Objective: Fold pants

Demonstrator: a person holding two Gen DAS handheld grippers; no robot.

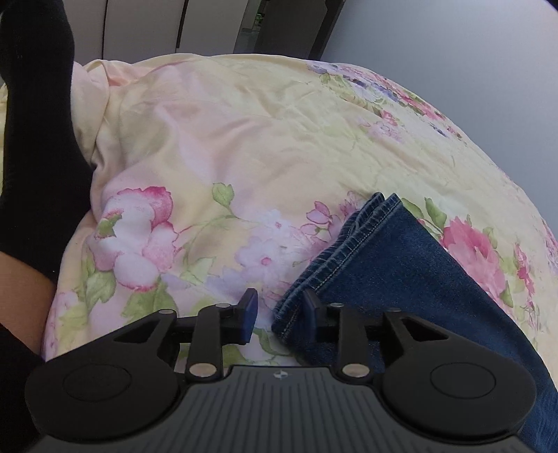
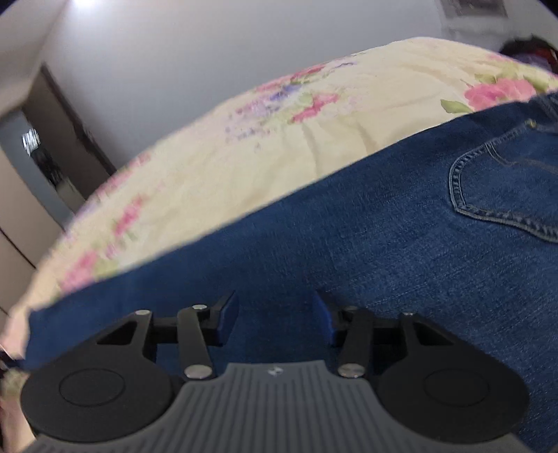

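Note:
Dark blue jeans lie on a floral bedspread. In the left wrist view the leg hems (image 1: 352, 240) lie stacked, running from the centre to the lower right. My left gripper (image 1: 280, 313) is open, its jaws straddling the near corner of the hem, with the right finger over the denim. In the right wrist view the jeans (image 2: 348, 237) fill the lower right, with a back pocket (image 2: 505, 188) at the right. My right gripper (image 2: 275, 319) is open just above the denim, holding nothing.
The yellow bedspread with pink flowers (image 1: 244, 146) covers the bed and bulges at the far side (image 2: 279, 139). A person's arm in a black sleeve (image 1: 38, 156) is at the left. Cupboard doors (image 1: 139, 24) and grey walls stand behind the bed.

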